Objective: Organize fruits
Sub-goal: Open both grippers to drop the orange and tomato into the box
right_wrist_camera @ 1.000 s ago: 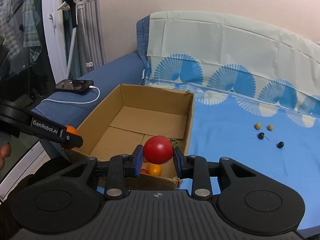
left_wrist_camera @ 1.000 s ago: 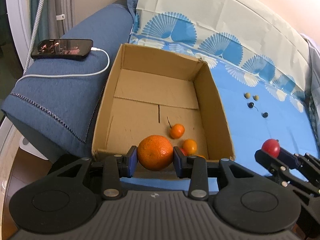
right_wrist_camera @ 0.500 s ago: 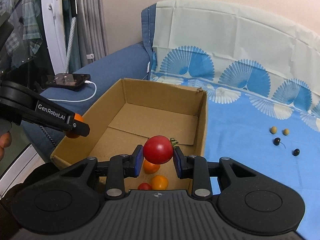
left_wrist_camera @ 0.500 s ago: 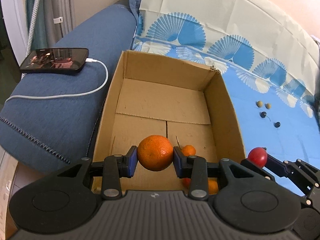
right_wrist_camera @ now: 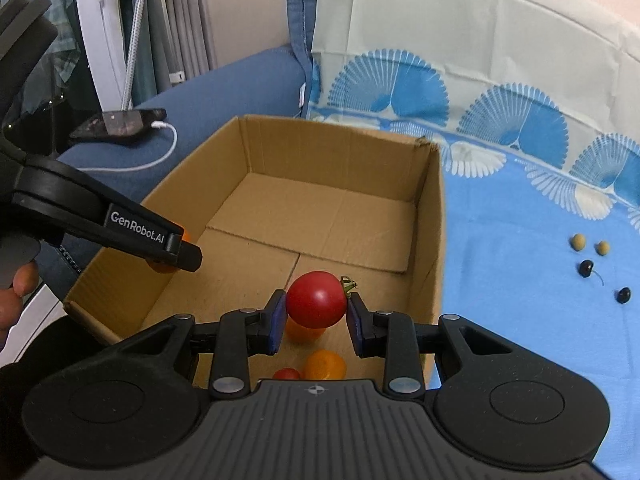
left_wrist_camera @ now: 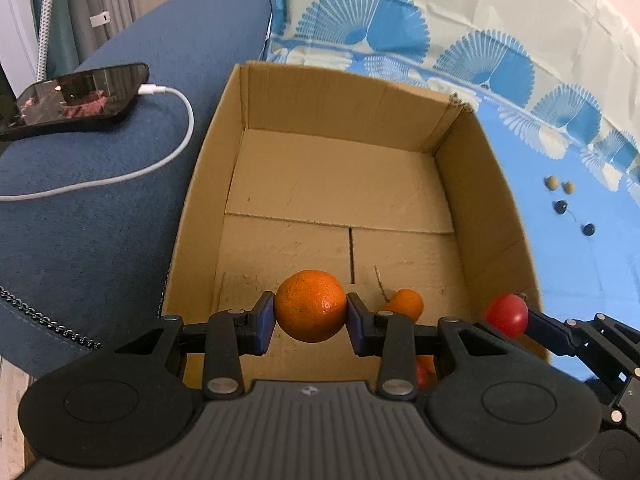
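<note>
An open cardboard box (left_wrist_camera: 496, 184) (right_wrist_camera: 434, 240) sits on a blue patterned sheet. My left gripper (left_wrist_camera: 311, 312) is shut on an orange (left_wrist_camera: 310, 306) and hangs over the near end of the box. My right gripper (right_wrist_camera: 316, 314) is shut on a red tomato (right_wrist_camera: 316, 299), also above the near end; that tomato (left_wrist_camera: 506, 315) shows at the right in the left wrist view. On the box floor lie a small orange fruit (left_wrist_camera: 406, 303), a yellow-orange one (right_wrist_camera: 324, 364) and a small red one (right_wrist_camera: 286, 374), partly hidden by the grippers.
Several small berries (right_wrist_camera: 588, 268) (left_wrist_camera: 560, 206) lie on the sheet (right_wrist_camera: 520, 280) right of the box. A phone (left_wrist_camera: 76, 98) with a white charging cable (left_wrist_camera: 160, 160) rests on the blue sofa arm at the left. A person's fingers (right_wrist_camera: 16, 292) show at the left edge.
Both grippers have moved forward and down over the box with their fruit still clamped. The box now fills more of each view.
</note>
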`<state>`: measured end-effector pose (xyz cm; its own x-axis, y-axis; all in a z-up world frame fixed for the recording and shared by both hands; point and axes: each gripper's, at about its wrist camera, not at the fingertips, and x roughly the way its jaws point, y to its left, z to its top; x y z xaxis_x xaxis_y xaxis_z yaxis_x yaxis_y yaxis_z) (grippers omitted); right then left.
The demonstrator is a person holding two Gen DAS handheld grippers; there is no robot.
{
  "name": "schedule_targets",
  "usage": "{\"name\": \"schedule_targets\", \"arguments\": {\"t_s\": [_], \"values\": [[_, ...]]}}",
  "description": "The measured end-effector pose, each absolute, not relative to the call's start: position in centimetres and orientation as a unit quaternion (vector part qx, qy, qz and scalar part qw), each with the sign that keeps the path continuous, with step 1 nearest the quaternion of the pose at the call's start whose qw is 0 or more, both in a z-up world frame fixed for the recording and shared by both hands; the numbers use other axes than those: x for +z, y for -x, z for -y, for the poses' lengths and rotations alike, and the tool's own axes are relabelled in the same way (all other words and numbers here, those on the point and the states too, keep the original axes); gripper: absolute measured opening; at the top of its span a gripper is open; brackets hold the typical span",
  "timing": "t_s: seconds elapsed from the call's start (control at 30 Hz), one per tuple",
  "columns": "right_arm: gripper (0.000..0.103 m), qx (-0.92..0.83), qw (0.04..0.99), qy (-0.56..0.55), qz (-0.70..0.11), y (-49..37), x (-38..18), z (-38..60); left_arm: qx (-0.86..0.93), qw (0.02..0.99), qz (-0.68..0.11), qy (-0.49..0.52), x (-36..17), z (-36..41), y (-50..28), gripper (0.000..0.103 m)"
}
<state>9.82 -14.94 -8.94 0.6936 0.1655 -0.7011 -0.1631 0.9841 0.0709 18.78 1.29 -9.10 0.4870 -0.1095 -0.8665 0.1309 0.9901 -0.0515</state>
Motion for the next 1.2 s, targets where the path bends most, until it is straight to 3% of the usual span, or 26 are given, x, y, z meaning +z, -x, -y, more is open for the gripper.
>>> {"name": "schedule_targets", "arguments": {"t_s": [0.6,0.67,0.73,0.77,0.8,0.9,1.2], "values": [[0.033,0.087,0.905,0.01,-0.415,-11.3,-11.6,14.4,-0.056,0.844,-0.531,-0.046,-13.7,-0.8,-20.6,0.042],[0.034,0.085,0.903,0.005,-0.42,-11.5,-11.7,14.4,-0.062,0.847,-0.526,-0.054,-13.8,-0.6,-20.5,0.046],[0.043,0.085,0.899,-0.002,-0.429,-11.8,-11.6,14.4,-0.069,0.85,-0.52,-0.058,-13.6,-0.4,-20.3,0.093],[0.058,0.086,0.899,-0.001,-0.43,-11.8,-11.4,14.4,-0.068,0.853,-0.513,-0.061,-13.3,-0.3,-20.0,0.101],[0.071,0.09,0.899,0.001,-0.428,-11.6,-11.2,14.3,-0.069,0.859,-0.504,-0.062,-12.9,-0.3,-19.7,0.103],[0.086,0.099,0.902,0.022,-0.42,-10.6,-10.2,13.9,-0.079,0.863,-0.493,-0.084,-12.0,0.0,-18.8,0.103],[0.098,0.08,0.907,0.001,-0.413,-5.7,-6.9,14.6,-0.052,0.874,-0.479,-0.059,-8.3,-1.6,-12.8,0.103]]}}
